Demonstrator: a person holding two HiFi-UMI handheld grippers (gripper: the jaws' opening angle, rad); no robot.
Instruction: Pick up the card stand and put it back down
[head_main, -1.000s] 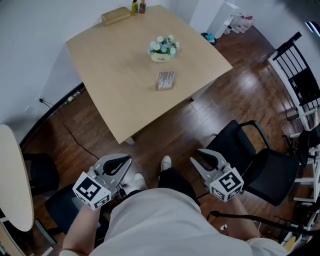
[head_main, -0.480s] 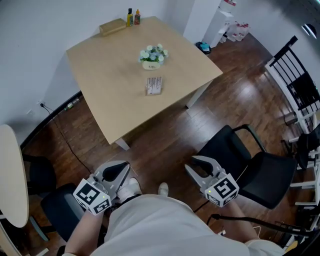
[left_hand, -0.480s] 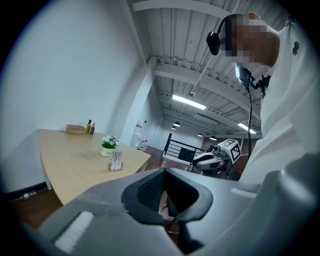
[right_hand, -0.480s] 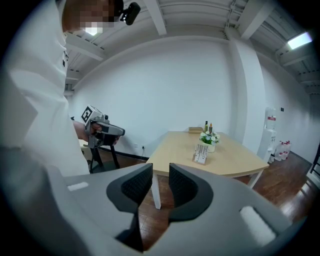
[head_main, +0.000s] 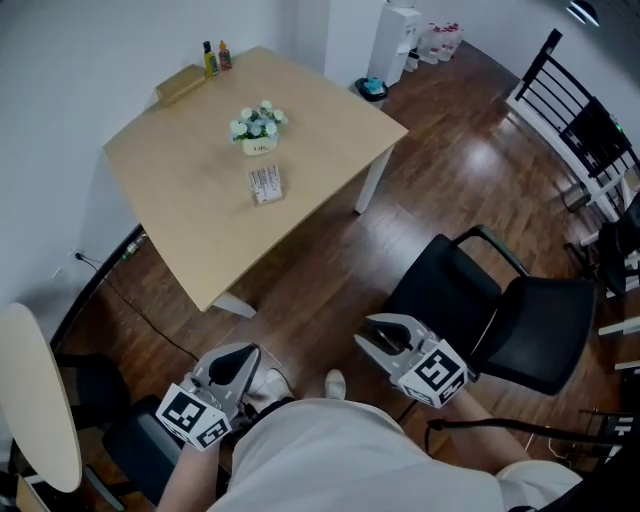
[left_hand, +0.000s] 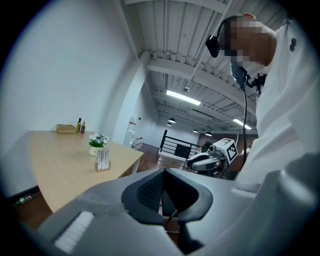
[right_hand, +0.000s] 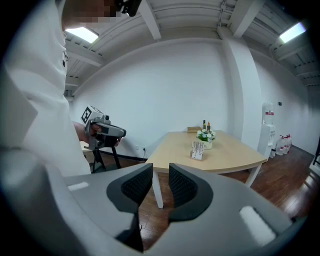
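Observation:
The card stand (head_main: 265, 184) is a small upright holder with a printed card. It stands on the light wooden table (head_main: 180, 200), just in front of a pot of white flowers (head_main: 257, 128). Both grippers hang over the dark wood floor, well short of the table. My left gripper (head_main: 235, 362) is shut with nothing in it, its jaws pressed together in the left gripper view (left_hand: 163, 172). My right gripper (head_main: 372, 335) holds a narrow gap between its pads (right_hand: 160, 172) and is empty. Both gripper views show the card stand (left_hand: 102, 161) (right_hand: 197, 149) far ahead.
A black office chair (head_main: 500, 310) stands right beside my right gripper. A round white table (head_main: 35, 390) is at the left edge. A cardboard box (head_main: 180, 82) and two small bottles (head_main: 215, 57) sit at the table's far corner. Black railings (head_main: 580, 120) are at the right.
In the head view the table with the card stand has shifted up and left and looks farther off. Both grippers have drawn back with the person. Their jaws look the same.

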